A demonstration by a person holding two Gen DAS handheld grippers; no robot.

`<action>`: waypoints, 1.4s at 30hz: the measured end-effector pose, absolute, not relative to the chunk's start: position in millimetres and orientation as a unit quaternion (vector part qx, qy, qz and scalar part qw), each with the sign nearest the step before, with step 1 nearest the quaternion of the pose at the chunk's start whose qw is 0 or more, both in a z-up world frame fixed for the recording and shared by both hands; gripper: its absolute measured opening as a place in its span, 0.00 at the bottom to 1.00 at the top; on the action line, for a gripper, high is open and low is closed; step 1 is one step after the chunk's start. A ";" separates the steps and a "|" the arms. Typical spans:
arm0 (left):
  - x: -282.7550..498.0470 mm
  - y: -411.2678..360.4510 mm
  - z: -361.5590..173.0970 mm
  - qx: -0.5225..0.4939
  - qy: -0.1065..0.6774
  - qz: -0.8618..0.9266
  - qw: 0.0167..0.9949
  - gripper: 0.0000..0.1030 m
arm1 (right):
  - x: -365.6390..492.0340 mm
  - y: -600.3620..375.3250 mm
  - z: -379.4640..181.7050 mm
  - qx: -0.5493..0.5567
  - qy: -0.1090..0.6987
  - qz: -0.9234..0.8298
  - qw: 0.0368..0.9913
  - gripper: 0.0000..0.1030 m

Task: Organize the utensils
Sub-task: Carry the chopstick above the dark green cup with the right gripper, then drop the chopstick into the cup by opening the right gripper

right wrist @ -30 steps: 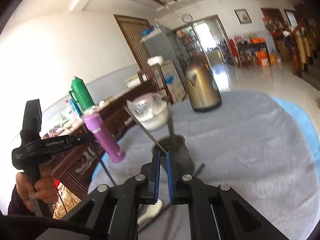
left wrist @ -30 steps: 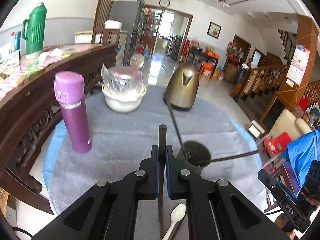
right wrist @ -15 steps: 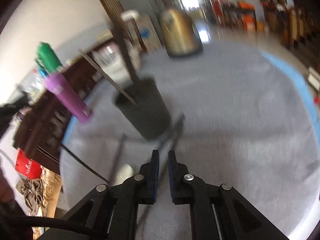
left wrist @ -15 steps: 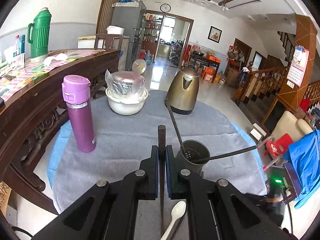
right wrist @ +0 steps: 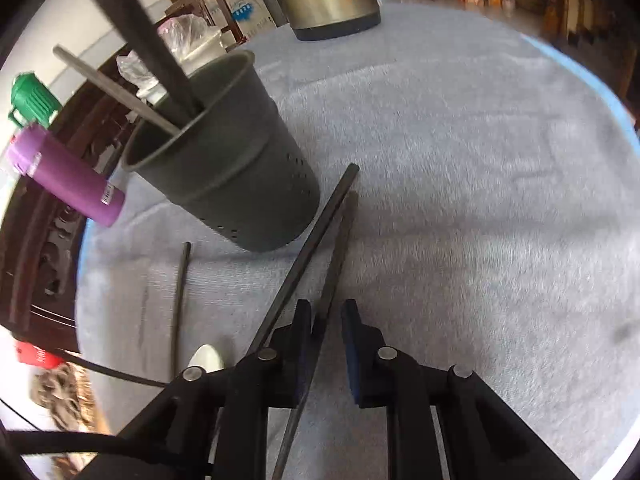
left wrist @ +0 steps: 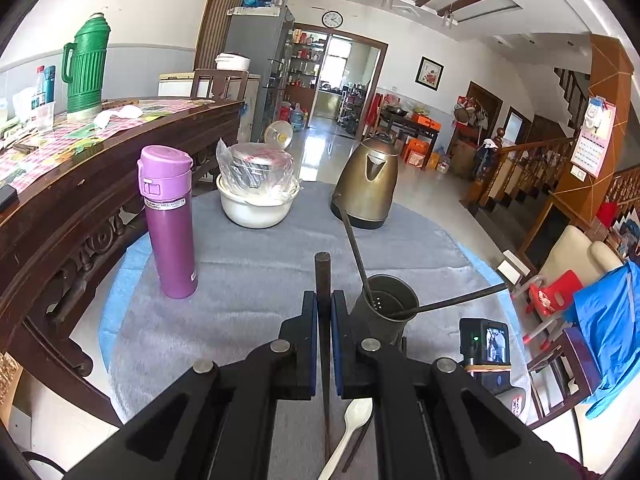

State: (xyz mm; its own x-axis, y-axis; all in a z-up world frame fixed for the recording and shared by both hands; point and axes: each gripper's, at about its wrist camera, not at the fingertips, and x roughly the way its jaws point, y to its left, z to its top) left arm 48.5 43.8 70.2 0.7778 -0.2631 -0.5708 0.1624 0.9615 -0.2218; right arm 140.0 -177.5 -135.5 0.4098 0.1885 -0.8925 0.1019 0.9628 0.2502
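In the left wrist view my left gripper (left wrist: 323, 308) is shut on a dark chopstick (left wrist: 322, 276) that sticks out past the pads. To its right stands the dark grey utensil holder (left wrist: 386, 308) with two sticks leaning in it. A white spoon (left wrist: 354, 416) lies under the gripper. In the right wrist view my right gripper (right wrist: 326, 320) points down at the cloth, its jaws opening. Two dark chopsticks (right wrist: 320, 236) lie there side by side; one runs between the jaws, and the pads do not press on it. The holder (right wrist: 224, 160) is up and to the left.
The grey cloth (right wrist: 460, 200) covers a round table with a blue rim. A purple flask (left wrist: 170, 220), a white bowl with a wrapped pot (left wrist: 256, 200) and a brass kettle (left wrist: 368, 184) stand behind. Another dark stick (right wrist: 180, 300) and the spoon (right wrist: 206, 358) lie left of the right gripper.
My right gripper has dropped from the holder's rim to the cloth and tipped downward; it let go of a thin stick, and its jaws have parted. The left gripper keeps its hold.
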 end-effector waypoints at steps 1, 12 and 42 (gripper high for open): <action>48.6 43.7 70.4 -0.080 0.314 -0.114 0.939 0.06 | 138.5 -177.2 -134.9 0.128 0.540 0.025 0.832 0.11; 49.8 43.2 74.9 -0.080 0.305 -0.121 0.941 0.06 | 86.3 -178.0 -82.6 0.100 0.451 0.102 0.881 0.06; 82.8 7.2 163.6 -0.113 0.143 -0.159 0.970 0.06 | 86.4 -172.2 77.0 0.141 0.091 0.048 0.985 0.06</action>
State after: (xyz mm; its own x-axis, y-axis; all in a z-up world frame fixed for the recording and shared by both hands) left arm 82.8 7.2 163.6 0.9084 -0.3416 -0.2412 0.2773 0.9238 -0.2639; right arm 86.4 -172.2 77.0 0.9788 0.1202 -0.1658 -0.0690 0.9558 0.2856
